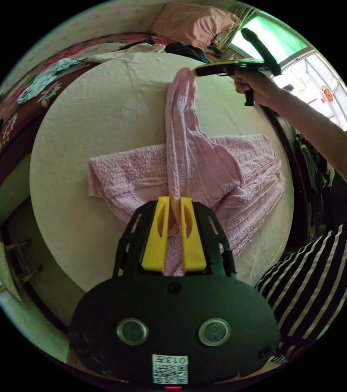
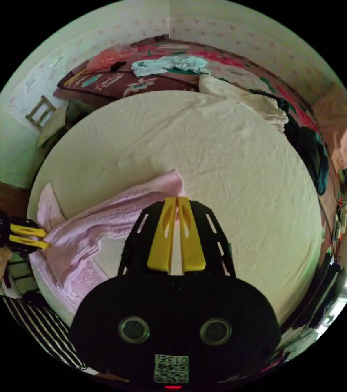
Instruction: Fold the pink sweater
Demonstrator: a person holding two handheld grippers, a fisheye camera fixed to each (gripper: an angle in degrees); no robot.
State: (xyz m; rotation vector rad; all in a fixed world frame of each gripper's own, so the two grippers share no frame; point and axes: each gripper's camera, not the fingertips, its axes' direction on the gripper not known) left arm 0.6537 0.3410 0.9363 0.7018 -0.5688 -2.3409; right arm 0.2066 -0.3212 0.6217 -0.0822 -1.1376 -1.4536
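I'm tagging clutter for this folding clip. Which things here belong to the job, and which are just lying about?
In the job:
pink sweater
left gripper
right gripper
cream sheet

Lying about:
light blue garment
dark clothes
white garment

My left gripper view sits close behind its own yellow fingers, facing across the cream bed toward the window. My right gripper view looks past its fingers toward the wallpapered corner. Both share the bed and pink sweater.
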